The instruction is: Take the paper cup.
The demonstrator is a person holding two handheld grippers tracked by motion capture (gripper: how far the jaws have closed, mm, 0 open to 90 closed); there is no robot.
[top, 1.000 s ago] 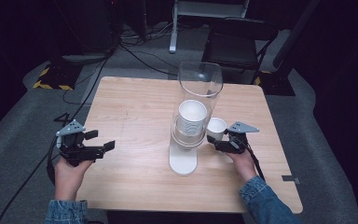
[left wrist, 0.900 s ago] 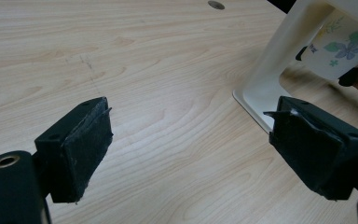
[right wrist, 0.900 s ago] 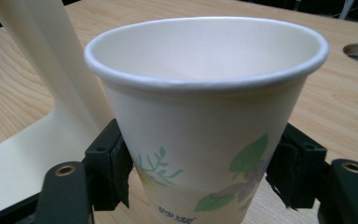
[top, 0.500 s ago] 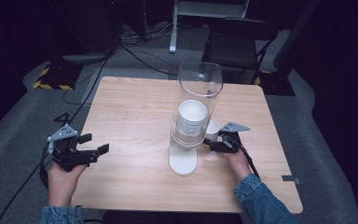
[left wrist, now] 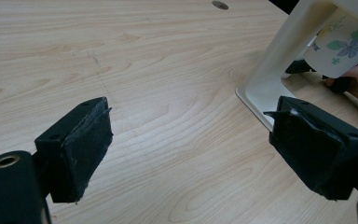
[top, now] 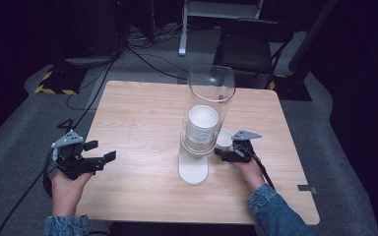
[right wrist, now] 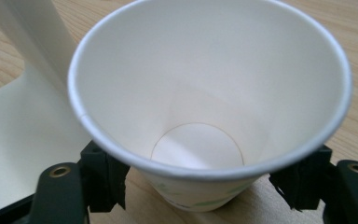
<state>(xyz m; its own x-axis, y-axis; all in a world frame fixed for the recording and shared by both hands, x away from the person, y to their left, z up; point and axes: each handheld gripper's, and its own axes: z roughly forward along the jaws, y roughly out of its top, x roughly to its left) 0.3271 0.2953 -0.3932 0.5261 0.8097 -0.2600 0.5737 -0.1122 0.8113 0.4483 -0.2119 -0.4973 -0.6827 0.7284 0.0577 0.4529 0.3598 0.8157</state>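
High view: on the pale wooden table (top: 142, 113) stands a clear plastic cup dispenser tube on a white base (top: 193, 169), a stack of white paper cups (top: 202, 129) inside it. The left gripper (top: 101, 160) hovers at the table's left edge, jaws apart. The right gripper (top: 225, 153) sits just right of the dispenser.

Left gripper view: both black jaws spread wide over bare wood (nothing between them).

Right gripper view: 1 white paper cup with a green floral print (right wrist: 209, 98) is clamped between the 2 jaws, mouth toward the camera, beside the white base.

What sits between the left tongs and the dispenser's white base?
Bare wood. In the left gripper view the table runs uninterrupted from the open left tongs to the white base; the high view agrees.
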